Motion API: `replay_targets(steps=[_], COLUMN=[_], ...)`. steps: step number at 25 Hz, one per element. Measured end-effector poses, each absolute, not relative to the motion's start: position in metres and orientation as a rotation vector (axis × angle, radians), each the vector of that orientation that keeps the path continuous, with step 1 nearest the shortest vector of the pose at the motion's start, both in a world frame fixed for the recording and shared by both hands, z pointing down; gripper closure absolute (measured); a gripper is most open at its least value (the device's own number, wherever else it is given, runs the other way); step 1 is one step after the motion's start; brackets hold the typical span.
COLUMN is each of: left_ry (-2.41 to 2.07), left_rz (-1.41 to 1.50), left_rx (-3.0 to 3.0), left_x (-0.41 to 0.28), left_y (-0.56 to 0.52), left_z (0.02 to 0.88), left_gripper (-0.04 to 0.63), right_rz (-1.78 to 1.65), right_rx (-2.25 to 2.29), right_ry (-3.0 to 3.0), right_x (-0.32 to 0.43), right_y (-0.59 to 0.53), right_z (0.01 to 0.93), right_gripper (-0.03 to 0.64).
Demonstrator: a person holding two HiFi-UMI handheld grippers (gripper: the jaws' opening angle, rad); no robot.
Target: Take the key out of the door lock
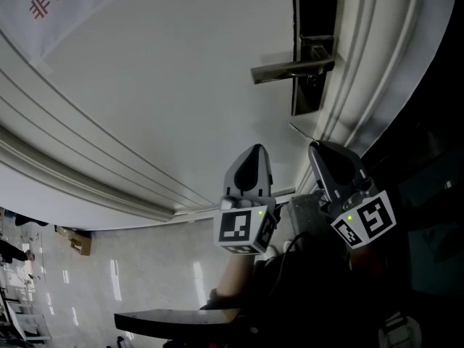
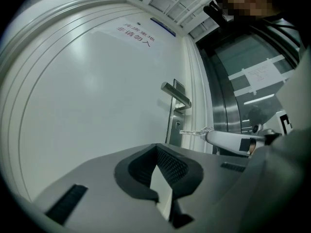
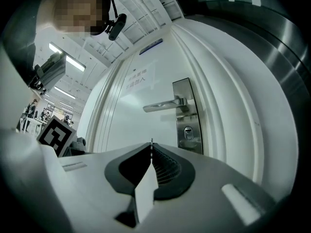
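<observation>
Right tongs (image 1: 314, 146), closed on the key (image 1: 301, 130), stand near the lock plate (image 1: 314, 20) with bare door (image 1: 167, 85) showing between them. The key is out of the keyhole (image 3: 188, 132) and appears as a thin pale sliver whose form is hard to make out. Left tongs (image 1: 254, 151), pressed together on nothing, lie further from the plate, clear of the lever handle (image 1: 290, 71) and the door frame (image 1: 362, 78).

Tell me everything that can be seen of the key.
The key is a thin, pale, shiny sliver, out of the keyhole. The right gripper holds it, jaws shut on one end, so the rest sticks out, aimed at the lock plate. Its teeth are too small to see.
</observation>
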State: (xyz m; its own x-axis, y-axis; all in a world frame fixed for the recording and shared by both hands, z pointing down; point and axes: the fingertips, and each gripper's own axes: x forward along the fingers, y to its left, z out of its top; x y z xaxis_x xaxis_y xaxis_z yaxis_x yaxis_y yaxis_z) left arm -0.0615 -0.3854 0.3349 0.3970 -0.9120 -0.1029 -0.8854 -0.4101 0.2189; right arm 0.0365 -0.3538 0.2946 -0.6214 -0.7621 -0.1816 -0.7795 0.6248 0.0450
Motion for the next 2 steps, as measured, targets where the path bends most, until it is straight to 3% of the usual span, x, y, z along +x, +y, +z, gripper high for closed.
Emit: replay_targets(steps=[2], left_ry=[-1.635], left_rz=[-0.312], left_rx=[2.523], left_x=[-0.0596], left_y=[-0.391], left_z=[0.3352], left_gripper=[0.595], right_rz=[0.189], right_rx=[-1.291], right_ry=[2.705], right_x=[0.0362], right_y=[-0.3566], right_z=[0.2949], right_gripper=[0.609])
